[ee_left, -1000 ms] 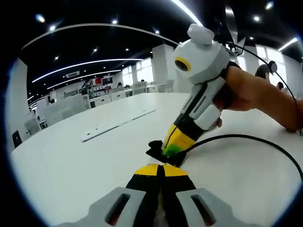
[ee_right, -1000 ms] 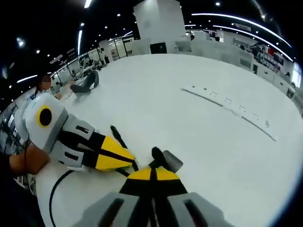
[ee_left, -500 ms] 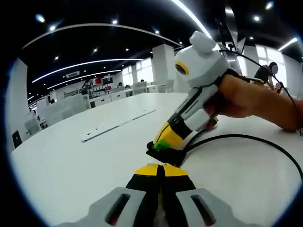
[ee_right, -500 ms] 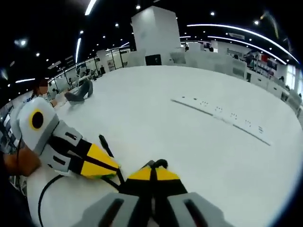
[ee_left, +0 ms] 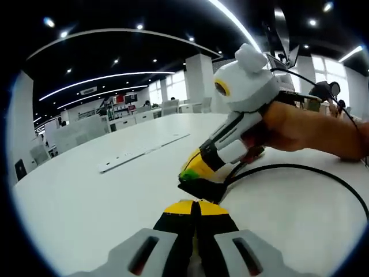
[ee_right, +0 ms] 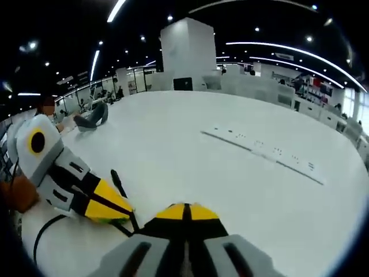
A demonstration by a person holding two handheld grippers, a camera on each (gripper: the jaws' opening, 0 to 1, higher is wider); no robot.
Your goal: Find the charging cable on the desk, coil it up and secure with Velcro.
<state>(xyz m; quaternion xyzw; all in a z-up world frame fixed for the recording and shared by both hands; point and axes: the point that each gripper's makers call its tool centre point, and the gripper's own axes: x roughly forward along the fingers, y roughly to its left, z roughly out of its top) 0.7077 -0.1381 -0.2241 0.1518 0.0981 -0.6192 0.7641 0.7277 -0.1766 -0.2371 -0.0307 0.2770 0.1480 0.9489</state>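
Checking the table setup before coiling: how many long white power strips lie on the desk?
1. The white power strip lies flat on the desk, beyond both grippers; the right gripper view shows the same strip. Others may be out of view.

Ceiling light strips give bright, even illumination. The white desk reflects it softly; shadows are faint. Fisheye distortion curves straight lines near the edges. Distant background is slightly soft.
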